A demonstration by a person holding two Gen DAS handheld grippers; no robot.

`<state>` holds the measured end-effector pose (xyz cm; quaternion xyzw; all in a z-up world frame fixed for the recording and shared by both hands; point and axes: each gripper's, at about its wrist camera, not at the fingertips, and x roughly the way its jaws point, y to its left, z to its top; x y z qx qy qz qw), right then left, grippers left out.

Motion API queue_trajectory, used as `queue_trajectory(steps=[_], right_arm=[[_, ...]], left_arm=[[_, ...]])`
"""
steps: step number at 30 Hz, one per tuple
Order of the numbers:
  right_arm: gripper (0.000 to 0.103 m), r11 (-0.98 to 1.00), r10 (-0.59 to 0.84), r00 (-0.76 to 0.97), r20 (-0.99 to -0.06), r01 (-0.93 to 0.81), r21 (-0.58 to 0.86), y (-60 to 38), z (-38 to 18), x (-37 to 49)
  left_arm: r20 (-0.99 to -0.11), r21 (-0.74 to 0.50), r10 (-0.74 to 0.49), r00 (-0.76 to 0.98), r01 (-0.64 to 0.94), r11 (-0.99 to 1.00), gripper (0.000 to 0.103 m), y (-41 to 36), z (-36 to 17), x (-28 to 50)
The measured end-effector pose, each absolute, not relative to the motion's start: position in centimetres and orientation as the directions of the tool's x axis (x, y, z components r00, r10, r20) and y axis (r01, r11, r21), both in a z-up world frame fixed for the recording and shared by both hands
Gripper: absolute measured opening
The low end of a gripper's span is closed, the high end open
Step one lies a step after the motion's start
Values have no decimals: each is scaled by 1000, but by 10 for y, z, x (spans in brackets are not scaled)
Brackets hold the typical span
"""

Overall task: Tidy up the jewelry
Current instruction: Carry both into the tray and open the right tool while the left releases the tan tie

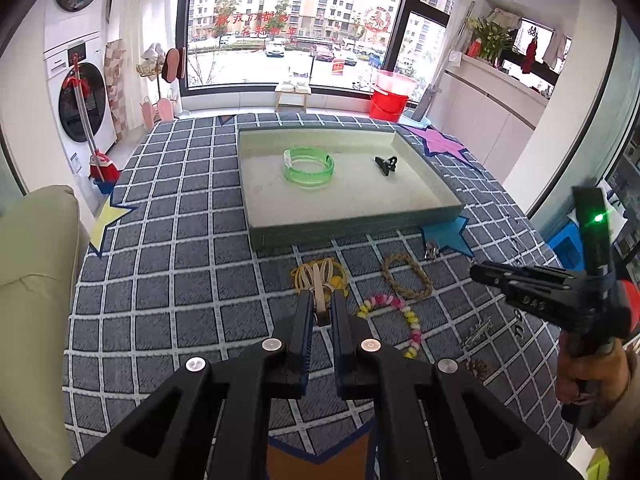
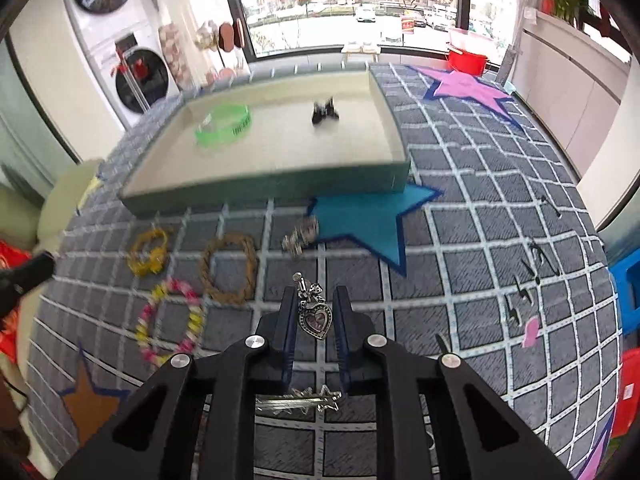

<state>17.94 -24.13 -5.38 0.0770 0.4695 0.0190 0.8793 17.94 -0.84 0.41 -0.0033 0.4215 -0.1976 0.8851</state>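
Your left claw [image 1: 321,300] is clamped on a cream-white hair clip [image 1: 319,280], which sticks out past the tips over the yellow bracelet [image 1: 338,276] lying just ahead of them. Just right of those tips lies the pink-and-yellow bead bracelet [image 1: 404,312], and ahead-right of it the braided rope ring [image 1: 408,276]. Further ahead sits the shallow tray [image 1: 356,232] with the green bangle [image 1: 309,168] and a black clip [image 1: 386,165] inside, well apart from each other.

Your right claw [image 2: 314,308] has the silver heart pendant [image 2: 317,319] between its fingers, bow top poking past the tips; the jaws stand narrow beside it, but whether the pads actually press on it is not clear, so a grip cannot be called. Below the fingers, close to the camera, lies a silver star-shaped pin [image 2: 304,400]. Ahead-left of this claw is the rope ring [image 2: 229,268], left of it the bead bracelet [image 2: 168,320], the yellow bracelet [image 2: 149,251] further ahead-left. A small silver piece [image 2: 300,236] lies straight ahead by the blue star [image 2: 368,220], blurred. The tray [image 2: 272,188] is beyond, green bangle [image 2: 223,124] at its left, black clip [image 2: 324,111] mid-right.

Everything rests on a grey grid-pattern cloth [image 2: 480,280] over the desk. In the left view your right hand [image 1: 592,372] holds its tool at far right.
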Motion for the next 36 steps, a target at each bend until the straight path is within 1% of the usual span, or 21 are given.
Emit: queue_trajectory(steps=[3,8,12,16,24,33,36], right_arm=[[19,981,139,584,-800,29,191,-246,-34,189],[19,977,163,626,-762,6,214,-252,1,221],[19,968,189,632,-751,6,249,-259,17,256],[19,959,205,630,-749,24,283,-267,21,293],[19,952,200,589,-783,71,297,-273,-14,344],[19,961,162,534,-830,105,255,-274,-63,369],[19,966,144,518,-843,110,233,-272,-75,370]], left_arm=[[-734,-174,-358,577,350,920,22,-11,14,189],[-708,-157,-350,613,347,925,22,-18,32,215],[-701,-196,-369,611,333,923,22,-24,43,253],[-703,-168,-341,624,320,932,22,-37,42,288],[-762,-144,-291,578,286,947,22,-58,-2,346],[-805,-91,-238,544,283,955,22,-76,-40,366],[-808,-53,-212,550,290,956,23,-83,-47,365]])
